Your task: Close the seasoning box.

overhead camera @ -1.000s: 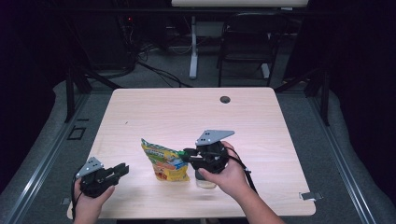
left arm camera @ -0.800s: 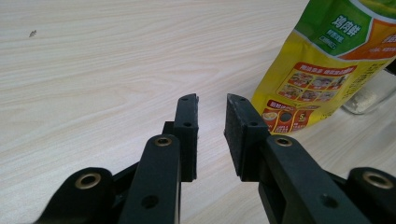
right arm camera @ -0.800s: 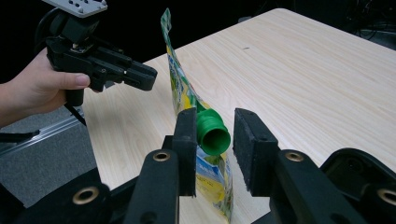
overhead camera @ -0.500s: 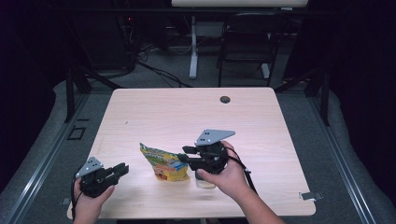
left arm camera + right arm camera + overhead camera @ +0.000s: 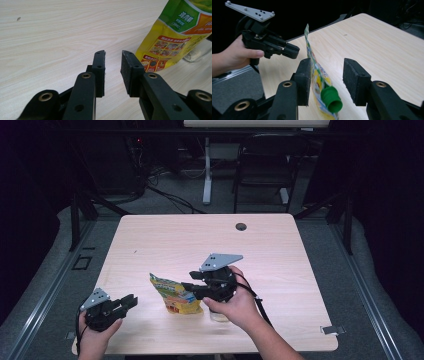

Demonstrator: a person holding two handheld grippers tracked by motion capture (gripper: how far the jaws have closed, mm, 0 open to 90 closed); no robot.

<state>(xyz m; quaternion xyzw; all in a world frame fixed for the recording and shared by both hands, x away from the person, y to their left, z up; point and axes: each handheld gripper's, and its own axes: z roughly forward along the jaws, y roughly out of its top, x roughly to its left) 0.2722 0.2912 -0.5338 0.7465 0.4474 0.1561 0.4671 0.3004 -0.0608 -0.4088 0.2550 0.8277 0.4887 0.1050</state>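
Two claws are working over one wooden tabletop (image 5: 165,235). Right claw (image 5: 192,287) is standing parted around a yellow spouted pouch (image 5: 176,295), whose green spout (image 5: 331,98) is sitting between the jaws, untouched. Left claw (image 5: 131,301) is hovering parted near the front-left edge, near the pouch. One clear glass (image 5: 197,51) is standing behind the pouch. One grommet hole (image 5: 241,226) is sitting at the far edge.

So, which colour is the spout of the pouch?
Green; the spout shows best in the right gripper view, between the fingers.
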